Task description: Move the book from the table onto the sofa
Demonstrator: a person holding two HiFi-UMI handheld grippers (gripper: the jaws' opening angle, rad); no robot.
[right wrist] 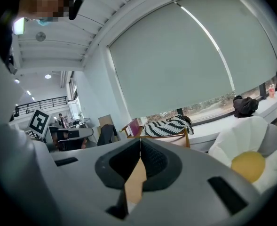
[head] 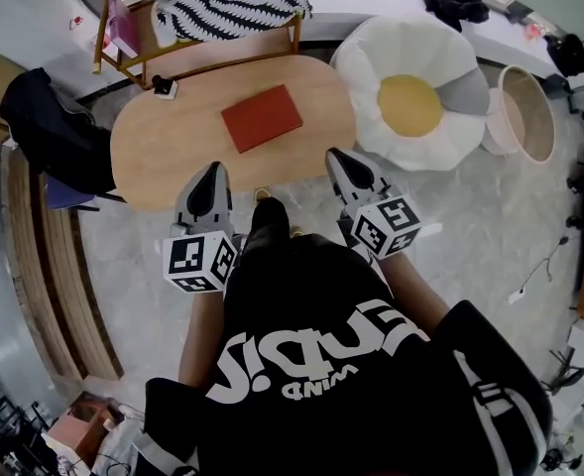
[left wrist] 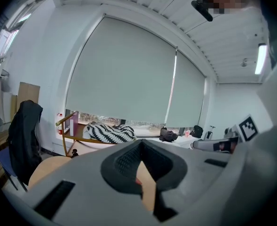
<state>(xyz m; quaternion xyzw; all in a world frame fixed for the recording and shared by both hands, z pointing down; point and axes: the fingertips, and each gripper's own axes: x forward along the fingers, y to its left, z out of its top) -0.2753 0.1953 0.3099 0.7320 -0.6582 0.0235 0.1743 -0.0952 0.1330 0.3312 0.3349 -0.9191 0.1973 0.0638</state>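
A flat red book (head: 262,117) lies near the middle of the oval wooden table (head: 163,157) in the head view. My left gripper (head: 210,170) hovers over the table's near edge, left of the book, jaws shut with nothing between them. My right gripper (head: 337,155) sits at the table's near right edge, also shut and empty. A sliver of red book (left wrist: 137,181) shows past the shut left jaws. The white flower-shaped sofa (head: 410,92) with a yellow centre stands right of the table; the same sofa (right wrist: 251,159) fills the right of the right gripper view.
A wooden chair with a zebra-striped cloth (head: 234,3) stands behind the table. A chair draped with a dark jacket (head: 49,127) is at the table's left end. A round pale basket (head: 525,112) sits right of the sofa. A small black object (head: 163,87) rests on the table's far left.
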